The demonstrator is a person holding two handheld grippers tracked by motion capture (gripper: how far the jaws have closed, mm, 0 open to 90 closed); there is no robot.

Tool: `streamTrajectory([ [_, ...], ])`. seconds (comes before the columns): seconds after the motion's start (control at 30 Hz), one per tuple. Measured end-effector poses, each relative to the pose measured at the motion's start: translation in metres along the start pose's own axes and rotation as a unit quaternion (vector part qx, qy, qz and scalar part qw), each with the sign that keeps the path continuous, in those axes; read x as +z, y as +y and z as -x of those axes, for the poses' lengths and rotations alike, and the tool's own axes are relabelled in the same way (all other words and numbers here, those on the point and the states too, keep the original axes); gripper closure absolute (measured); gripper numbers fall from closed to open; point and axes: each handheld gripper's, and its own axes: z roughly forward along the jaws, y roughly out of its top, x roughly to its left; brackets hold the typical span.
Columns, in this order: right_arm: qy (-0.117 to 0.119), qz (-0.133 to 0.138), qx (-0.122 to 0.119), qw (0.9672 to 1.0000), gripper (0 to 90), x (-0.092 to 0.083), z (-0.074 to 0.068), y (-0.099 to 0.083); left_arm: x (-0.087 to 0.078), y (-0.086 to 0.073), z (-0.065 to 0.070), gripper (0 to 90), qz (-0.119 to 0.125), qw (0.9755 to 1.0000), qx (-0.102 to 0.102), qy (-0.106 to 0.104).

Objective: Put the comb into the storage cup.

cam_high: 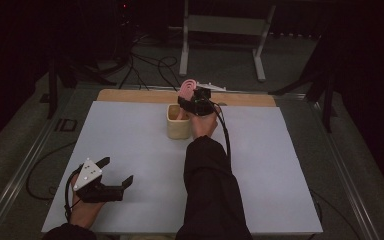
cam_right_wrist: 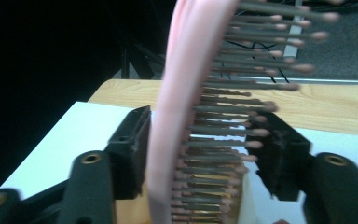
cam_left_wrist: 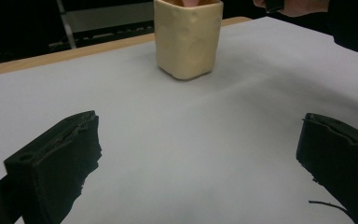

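Hairbrush (cam_right_wrist: 186,93), pink with tipped bristles, stands head-up in the cream cup (cam_high: 178,122) at the far middle of the white mat (cam_high: 130,150); its handle end is hidden inside the cup and its top is cut off in the right gripper view. At near left, my left gripper (cam_high: 114,172) rests spread wide on nothing. Farther right, my right gripper (cam_right_wrist: 205,140) straddles the brush, jaws parted, pads apparently off it. No writing is readable anywhere.
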Motion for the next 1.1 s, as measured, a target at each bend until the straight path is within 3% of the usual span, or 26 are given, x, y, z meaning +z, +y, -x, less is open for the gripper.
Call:
streamTrajectory([
  [0.5,-0.004,0.018,0.005,0.9998,14.7,-0.02,0.013,-0.006,0.001,-0.001,0.0,0.2,-0.004,1.0,0.004,0.001],
  [0.8,-0.008,0.022,-0.005,0.9997,12.7,-0.042,0.03,-0.009,0.003,-0.001,0.001,0.2,-0.009,0.9999,0.008,0.001],
  [1.1,0.006,0.041,0.003,0.9991,12.2,-0.057,0.04,-0.011,0.004,-0.002,0.002,0.2,-0.013,0.9998,0.012,0.002],
])
